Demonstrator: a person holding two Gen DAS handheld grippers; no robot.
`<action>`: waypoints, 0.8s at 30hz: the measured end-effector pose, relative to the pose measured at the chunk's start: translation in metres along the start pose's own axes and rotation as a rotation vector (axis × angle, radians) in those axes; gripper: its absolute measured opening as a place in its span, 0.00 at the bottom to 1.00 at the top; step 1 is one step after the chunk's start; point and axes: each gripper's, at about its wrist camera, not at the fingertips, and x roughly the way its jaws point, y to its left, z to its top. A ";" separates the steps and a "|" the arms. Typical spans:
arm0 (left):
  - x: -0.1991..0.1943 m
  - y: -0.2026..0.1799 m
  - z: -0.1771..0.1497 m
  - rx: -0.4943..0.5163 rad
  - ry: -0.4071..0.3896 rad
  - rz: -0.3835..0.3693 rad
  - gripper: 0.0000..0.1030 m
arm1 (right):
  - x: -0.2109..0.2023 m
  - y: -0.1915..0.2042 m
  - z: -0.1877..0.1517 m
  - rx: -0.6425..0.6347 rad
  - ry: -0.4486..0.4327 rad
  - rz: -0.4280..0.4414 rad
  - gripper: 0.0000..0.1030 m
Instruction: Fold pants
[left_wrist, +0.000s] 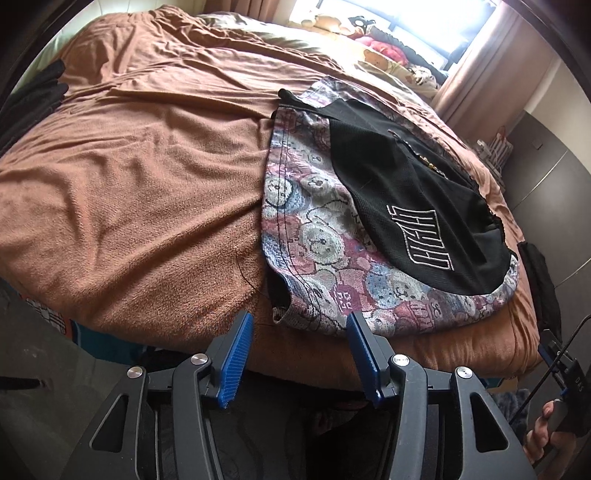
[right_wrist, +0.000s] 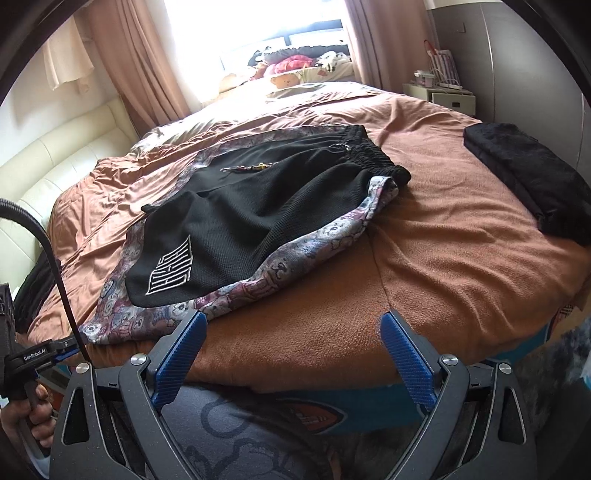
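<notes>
The pants are shorts of black mesh with bear-print side panels and a white embroidered logo. They lie flat on the brown bedspread, hems toward me, and show in the right wrist view with the elastic waistband at the far end. My left gripper is open and empty, its blue fingers just short of the near hem. My right gripper is open and empty at the bed's front edge, to the right of the hem.
A folded black garment lies on the bed's right side. More dark clothing sits at the far left. Plush toys line the window end. A nightstand stands beyond the bed.
</notes>
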 end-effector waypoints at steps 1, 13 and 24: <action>0.003 0.001 0.001 -0.008 0.007 0.001 0.54 | 0.002 -0.002 0.002 0.001 0.003 -0.001 0.93; 0.007 -0.002 0.008 -0.036 -0.039 0.052 0.07 | 0.035 -0.022 0.031 0.044 0.003 -0.024 0.81; -0.018 -0.011 0.025 -0.047 -0.125 0.038 0.06 | 0.077 -0.045 0.061 0.110 0.013 -0.026 0.71</action>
